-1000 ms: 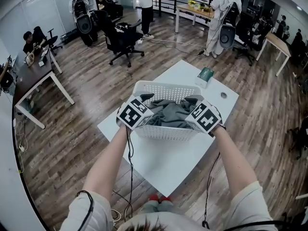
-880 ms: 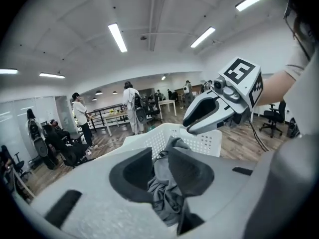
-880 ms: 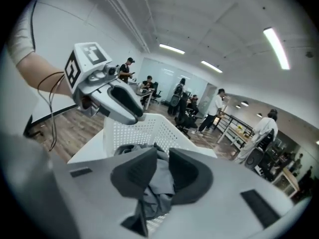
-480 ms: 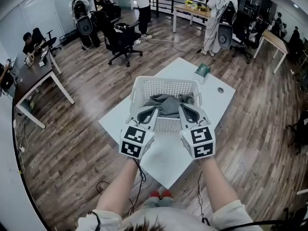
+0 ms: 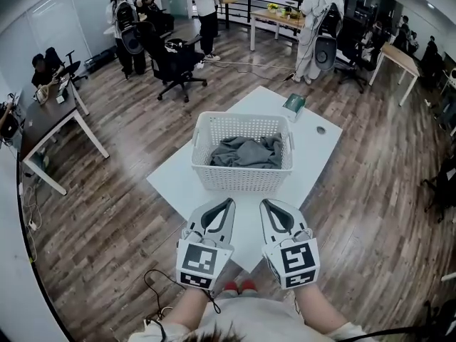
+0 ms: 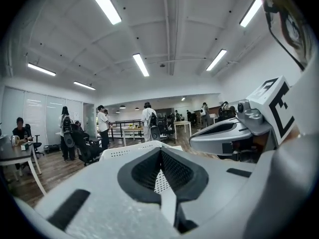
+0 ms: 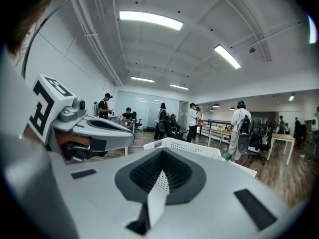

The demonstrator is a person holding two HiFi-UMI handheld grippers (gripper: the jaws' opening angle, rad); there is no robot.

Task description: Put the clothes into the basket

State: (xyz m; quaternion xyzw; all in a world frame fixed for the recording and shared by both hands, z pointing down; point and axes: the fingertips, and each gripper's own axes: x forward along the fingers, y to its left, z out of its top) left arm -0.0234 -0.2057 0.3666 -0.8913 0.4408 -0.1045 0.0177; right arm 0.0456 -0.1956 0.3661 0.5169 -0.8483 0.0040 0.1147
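A white plastic laundry basket [image 5: 242, 179] stands on the white table [image 5: 171, 184], with grey clothes [image 5: 246, 152] bunched inside it. My left gripper [image 5: 226, 204] and my right gripper [image 5: 265, 204] hover side by side over the table's near corner, a short way in front of the basket and apart from it. Both are shut with nothing between their fingers. In the left gripper view the basket's rim [image 6: 130, 151] shows just beyond the shut left gripper [image 6: 160, 151], with the right gripper [image 6: 227, 133] alongside. The right gripper view shows the right gripper [image 7: 162, 152] shut and the basket [image 7: 185, 146] ahead.
A small green box [image 5: 293, 103] and a round hole [image 5: 320, 130] mark the table's far corner. A black office chair [image 5: 174, 57] stands beyond the table, a desk [image 5: 50, 120] at the left. Several people stand or sit at the back of the room.
Both grippers drew back out of the basket toward me and down to the table's near corner. Their jaws went from open to shut. The grey clothes stayed in the basket.
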